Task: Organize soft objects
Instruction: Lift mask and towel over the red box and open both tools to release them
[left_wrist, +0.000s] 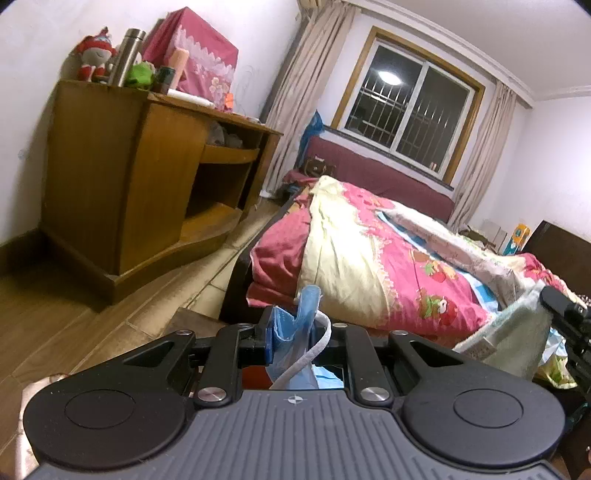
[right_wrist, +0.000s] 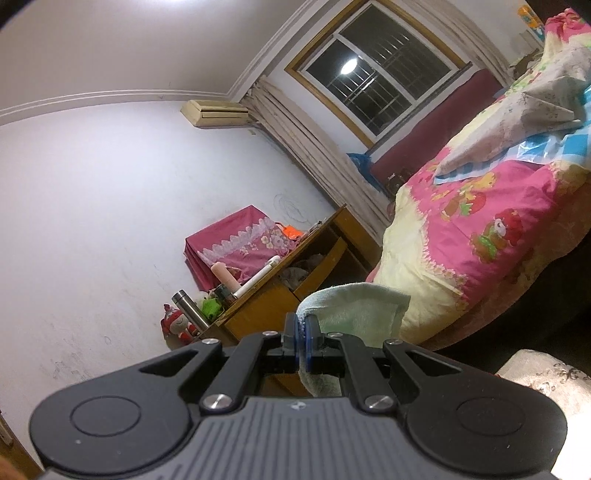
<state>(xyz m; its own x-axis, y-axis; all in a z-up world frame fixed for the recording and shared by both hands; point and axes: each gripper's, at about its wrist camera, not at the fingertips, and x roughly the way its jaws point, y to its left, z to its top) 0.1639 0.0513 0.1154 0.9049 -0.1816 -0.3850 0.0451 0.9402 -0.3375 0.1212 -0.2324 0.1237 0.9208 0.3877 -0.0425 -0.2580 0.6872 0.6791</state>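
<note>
I hold a blue face mask (left_wrist: 295, 332) pinched in my left gripper (left_wrist: 293, 341) at the bottom middle and a green towel (right_wrist: 354, 310) pinched in my right gripper (right_wrist: 302, 341), so I think I must next carry both somewhere tidy.

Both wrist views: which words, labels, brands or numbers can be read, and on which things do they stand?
No text can be read in either view.
Orange tag on the cabinet: too blurred to read.
Colourful box beyond the bed: print too small to read.
Pink quilt: cartoon pictures only, no letters.
Steel flask: no label shows.
</note>
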